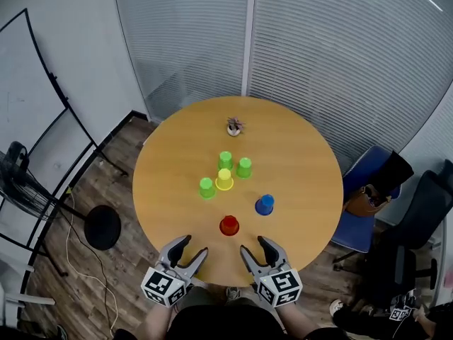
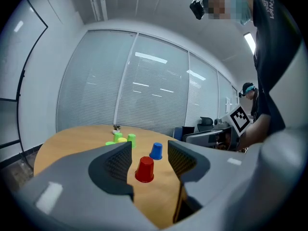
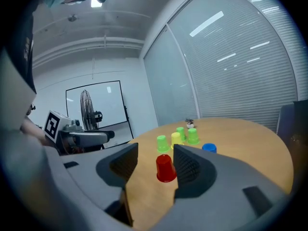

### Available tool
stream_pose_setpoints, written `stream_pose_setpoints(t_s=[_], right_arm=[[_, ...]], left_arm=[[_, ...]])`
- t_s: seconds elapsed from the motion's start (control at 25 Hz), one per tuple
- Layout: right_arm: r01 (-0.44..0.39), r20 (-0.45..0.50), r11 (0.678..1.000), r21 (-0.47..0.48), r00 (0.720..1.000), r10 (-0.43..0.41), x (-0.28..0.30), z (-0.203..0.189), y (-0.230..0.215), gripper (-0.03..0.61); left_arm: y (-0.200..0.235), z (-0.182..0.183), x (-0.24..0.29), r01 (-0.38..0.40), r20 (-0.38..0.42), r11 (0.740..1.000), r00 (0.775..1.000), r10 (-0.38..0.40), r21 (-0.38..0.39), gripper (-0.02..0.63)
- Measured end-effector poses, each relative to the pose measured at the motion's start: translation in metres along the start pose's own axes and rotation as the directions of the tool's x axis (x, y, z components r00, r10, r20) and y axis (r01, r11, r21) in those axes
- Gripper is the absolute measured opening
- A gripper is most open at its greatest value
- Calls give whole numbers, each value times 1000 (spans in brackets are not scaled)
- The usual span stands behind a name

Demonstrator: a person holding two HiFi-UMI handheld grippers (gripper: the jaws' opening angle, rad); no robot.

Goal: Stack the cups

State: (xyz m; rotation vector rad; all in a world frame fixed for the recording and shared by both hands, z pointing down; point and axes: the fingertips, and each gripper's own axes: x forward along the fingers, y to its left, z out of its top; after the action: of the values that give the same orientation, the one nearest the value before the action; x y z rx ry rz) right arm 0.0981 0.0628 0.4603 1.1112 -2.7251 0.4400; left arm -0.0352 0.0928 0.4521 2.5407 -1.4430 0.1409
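Both hands empty. My left gripper (image 1: 192,248) and right gripper (image 1: 255,246) are at the near edge of the round wooden worktop (image 1: 170,168). Jaws are wide apart on both, with nothing against the pads.

All cups stand upside down and none is stacked yet:
- The red cup (image 1: 228,224) is nearest, centred ahead between my two grippers. Both gripper views frame it in the gap between the jaws, but it stands ahead of the tips, untouched.
- The blue cup (image 1: 264,204) is just beyond it to the right, apart from the rest.
- The yellow cup (image 1: 224,179) is in the middle of the worktop with three green cups (image 1: 207,187) close around it. One is on its left, one behind, one behind-right. I can't tell if any touch.
- A small potted plant (image 1: 234,126) sits at the far side, out of the way.

Step, as I judge it: the approach before the first pick, nothing done so far.

The next move calls for choosing one gripper for the red cup, bringing its jaws level around the cup wall and closing gently, since a light cup will probably tip or skid. The other gripper suits the blue cup.
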Motion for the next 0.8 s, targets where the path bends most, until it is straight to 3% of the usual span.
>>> stream_pose_setpoints(t_s=[0.24,0.44,0.8], right_arm=[[24,-9,1000,1,1000,-24,28,3,-9,199],[92,6,996,4,996,-92,55,6,-10,201],[291,-23,955,48,957,-291,98,-4,-6,201]], left_arm=[[31,3,22,20,-20,1000,1000,-20,10,221],[64,4,42,103,-52,995,993,-103,12,221],[116,1,75,303,-123,953,946,-301,-2,230]])
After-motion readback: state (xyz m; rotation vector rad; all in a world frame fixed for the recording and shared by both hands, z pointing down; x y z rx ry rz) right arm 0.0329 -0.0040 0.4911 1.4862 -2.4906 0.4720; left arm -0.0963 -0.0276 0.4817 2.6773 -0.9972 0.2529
